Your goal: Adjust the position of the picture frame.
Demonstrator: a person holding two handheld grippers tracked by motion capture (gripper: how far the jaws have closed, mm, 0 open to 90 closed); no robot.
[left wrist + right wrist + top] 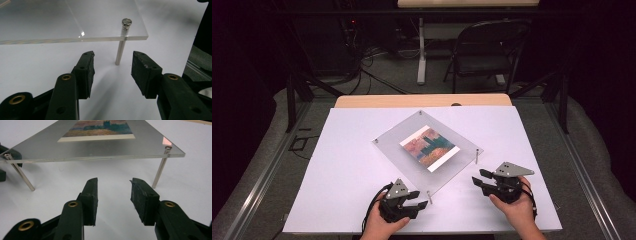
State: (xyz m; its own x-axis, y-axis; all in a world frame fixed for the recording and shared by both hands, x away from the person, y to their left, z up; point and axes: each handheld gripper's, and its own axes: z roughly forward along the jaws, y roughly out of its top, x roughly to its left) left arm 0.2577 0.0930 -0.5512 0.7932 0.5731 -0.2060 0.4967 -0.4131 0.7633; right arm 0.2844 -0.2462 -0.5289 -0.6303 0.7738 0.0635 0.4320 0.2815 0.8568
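Both hands low at near edge of bench [342,165], palms wrapped round the tools. Left hand-held gripper [422,199] points right at the near corner post [429,197] of the clear acrylic frame [394,150]; jaws apart, nothing gripped. Right hand-held gripper [478,179] points left toward frame's right side, jaws apart, empty. Frame sits mid-bench on metal posts, w/ landscape print [430,146] inside. No readable text.

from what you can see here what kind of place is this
Probably a lab or recording workspace, not a home. A white-covered table stands inside a dark metal frame, cables run over the floor near equipment behind it, and a folding chair sits beyond.
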